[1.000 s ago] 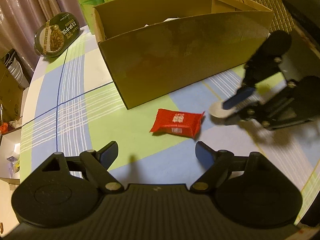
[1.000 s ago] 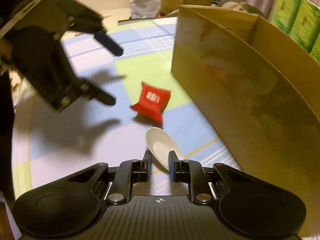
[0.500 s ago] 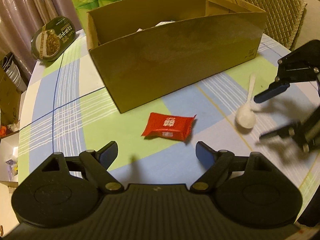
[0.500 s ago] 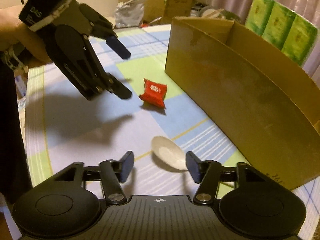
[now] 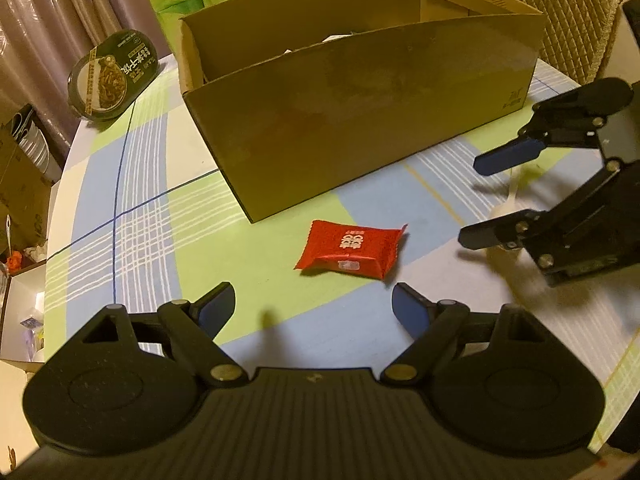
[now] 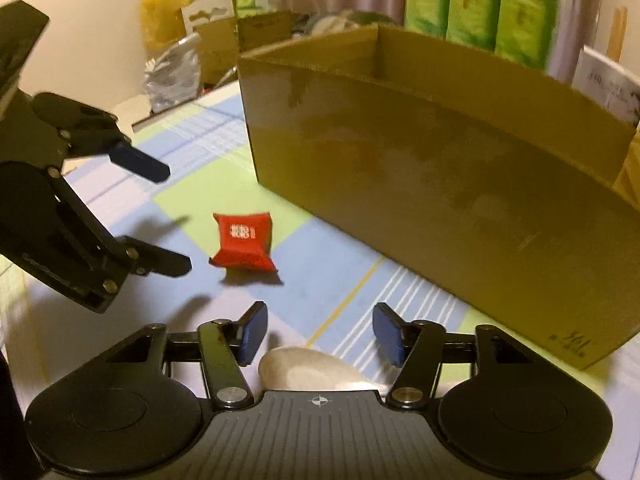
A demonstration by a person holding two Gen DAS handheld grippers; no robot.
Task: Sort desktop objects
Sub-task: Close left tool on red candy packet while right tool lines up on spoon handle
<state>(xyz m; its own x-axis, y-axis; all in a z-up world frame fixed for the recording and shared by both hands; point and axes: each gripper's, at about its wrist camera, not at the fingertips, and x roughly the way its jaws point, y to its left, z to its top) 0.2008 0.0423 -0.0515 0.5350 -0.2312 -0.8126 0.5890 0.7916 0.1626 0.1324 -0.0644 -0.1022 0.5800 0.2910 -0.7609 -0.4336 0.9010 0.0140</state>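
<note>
A red snack packet [image 5: 352,249] lies flat on the checked tablecloth just ahead of my open, empty left gripper [image 5: 314,306]; it also shows in the right wrist view [image 6: 243,246]. A white spoon [image 6: 308,369] lies on the table between and just below the fingers of my open right gripper [image 6: 320,336]; in the left wrist view its handle [image 5: 513,188] shows between that gripper's fingers. A large open cardboard box [image 5: 360,120] stands behind the packet, its inside mostly hidden. My right gripper [image 5: 486,198] appears at the right of the left wrist view.
A green oval food tub [image 5: 110,74] leans at the table's far left edge. Green tissue packs [image 6: 476,4] stand behind the box [image 6: 440,184]. A quilted chair [image 5: 560,12] is at the far right. Clutter and bags [image 6: 172,68] lie beyond the table.
My right gripper let go of the spoon, opened, and pulled back; the spoon now lies on the table under it. My left gripper stayed open, shifting slightly relative to the packet.
</note>
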